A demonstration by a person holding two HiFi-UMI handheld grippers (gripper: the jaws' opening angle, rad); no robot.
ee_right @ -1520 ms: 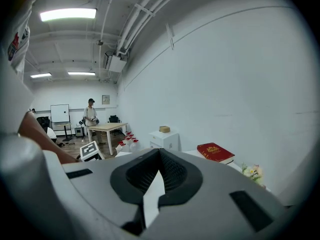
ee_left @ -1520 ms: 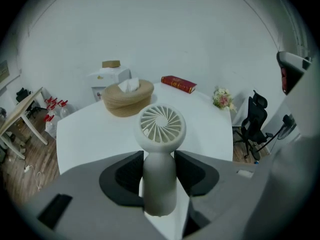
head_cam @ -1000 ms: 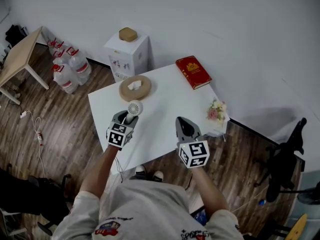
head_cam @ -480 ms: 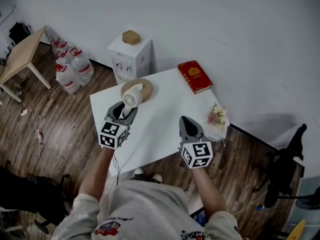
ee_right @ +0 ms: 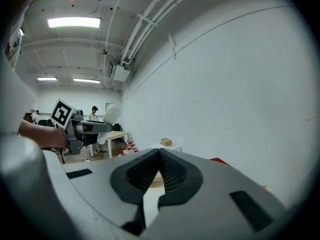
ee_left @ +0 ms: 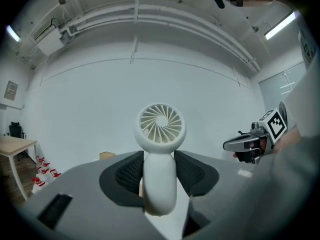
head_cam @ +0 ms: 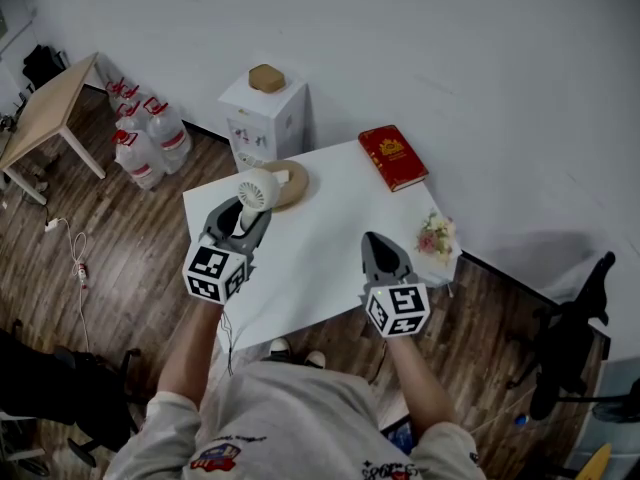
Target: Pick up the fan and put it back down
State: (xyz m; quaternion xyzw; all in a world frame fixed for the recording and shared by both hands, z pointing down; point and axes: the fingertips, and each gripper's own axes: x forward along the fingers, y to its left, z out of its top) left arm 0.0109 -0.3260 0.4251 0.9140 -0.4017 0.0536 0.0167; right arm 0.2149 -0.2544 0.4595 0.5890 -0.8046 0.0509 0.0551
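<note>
A small white hand-held fan [head_cam: 258, 190] is held in the air above the white table [head_cam: 320, 243]. My left gripper [head_cam: 246, 216] is shut on its handle. In the left gripper view the handle [ee_left: 160, 184] stands upright between the two dark pads, and the round grille [ee_left: 161, 125] rises above the jaws, facing the camera. My right gripper [head_cam: 378, 242] hovers over the table's near right part. Its jaws [ee_right: 159, 153] are shut with nothing between them. The right gripper view shows the left gripper [ee_right: 90, 128] to the left, with the fan [ee_right: 112, 114] on it.
A round wooden tissue holder [head_cam: 287, 184] sits at the table's far left, a red book [head_cam: 393, 157] at the far right and a small flower bunch [head_cam: 437, 236] at the right edge. Behind the table stand a white box [head_cam: 265, 118], water bottles [head_cam: 150, 138] and a wooden table [head_cam: 50, 108].
My left gripper has risen with the fan in it, which has lifted off the table and now overlaps the tissue holder in the head view. The right gripper has barely shifted.
</note>
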